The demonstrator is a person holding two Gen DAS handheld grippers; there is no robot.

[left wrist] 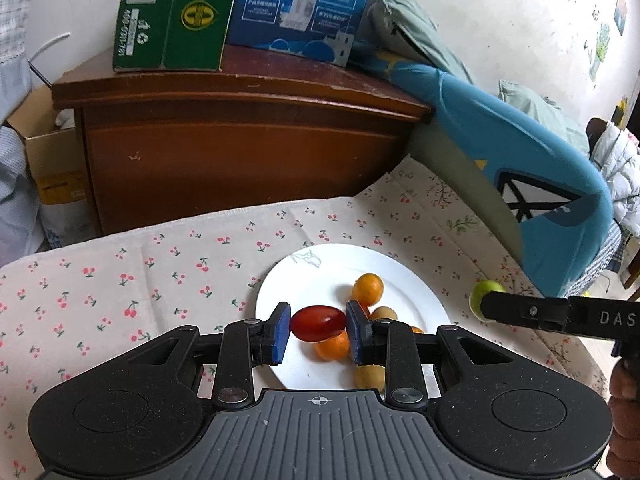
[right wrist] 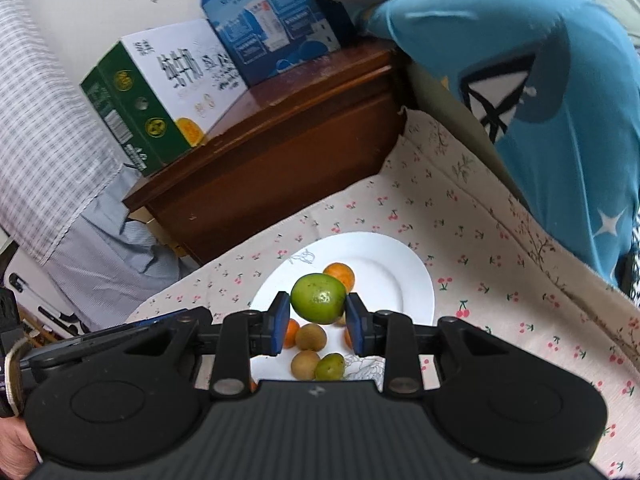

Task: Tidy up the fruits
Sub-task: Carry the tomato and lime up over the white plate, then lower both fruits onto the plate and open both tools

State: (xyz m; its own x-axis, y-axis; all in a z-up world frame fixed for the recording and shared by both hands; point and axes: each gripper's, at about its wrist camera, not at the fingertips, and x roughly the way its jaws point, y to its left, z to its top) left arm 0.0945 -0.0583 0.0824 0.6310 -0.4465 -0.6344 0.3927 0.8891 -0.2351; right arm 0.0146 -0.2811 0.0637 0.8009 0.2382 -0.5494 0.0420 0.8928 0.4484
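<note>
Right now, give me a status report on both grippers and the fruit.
Left gripper shut on red tomato. Right gripper shut on green fruit. Both over white plate of fruit. Nothing in the way.

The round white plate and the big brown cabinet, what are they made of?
The round white plate looks like glazed ceramic: smooth, glossy, with a faint painted mark near its rim; it could be melamine. The big brown cabinet looks like varnished wood: reddish sheen, with scuffed edges.

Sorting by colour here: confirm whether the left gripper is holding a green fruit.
No: the left gripper is clamped on a red oval fruit, while the green fruit sits in the right gripper.
</note>
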